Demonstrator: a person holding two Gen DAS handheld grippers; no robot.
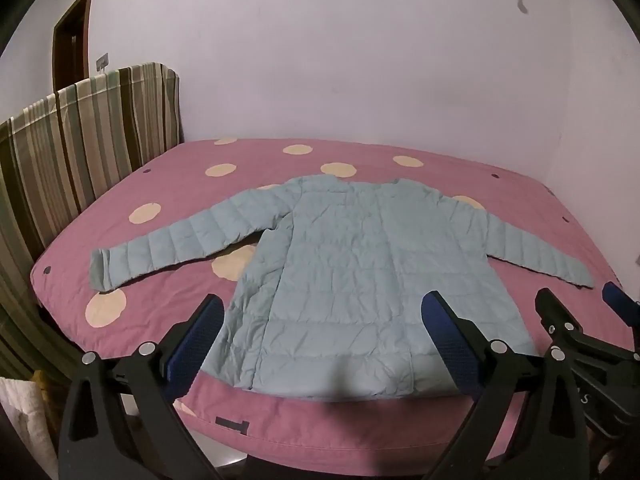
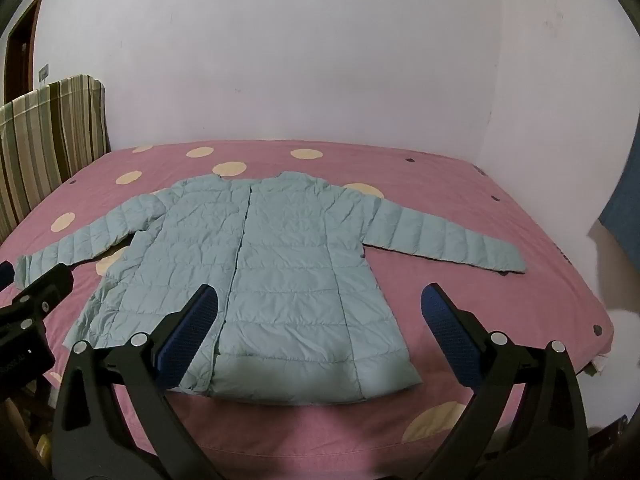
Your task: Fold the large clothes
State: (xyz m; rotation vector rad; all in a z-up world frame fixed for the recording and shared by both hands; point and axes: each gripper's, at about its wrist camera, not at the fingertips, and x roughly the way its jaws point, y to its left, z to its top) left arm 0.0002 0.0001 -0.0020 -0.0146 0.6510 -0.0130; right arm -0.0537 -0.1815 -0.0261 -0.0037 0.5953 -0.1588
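— While my left gripper (image 1: 324, 344) and right gripper (image 2: 320, 340) hang spread wide and empty, where's the jacket (image 2: 256, 248)?
— Flat on the pink bed (image 2: 520, 280), hem toward me, collar toward the wall (image 2: 280, 60), sleeves stretched out sideways.

Quilted, crinkled matt jacket (image 2: 276, 248) on soft cotton-like pink bedcover (image 2: 500, 240).

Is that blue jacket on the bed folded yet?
Not yet. The jacket lies spread flat on the bed, both sleeves stretched out sideways.
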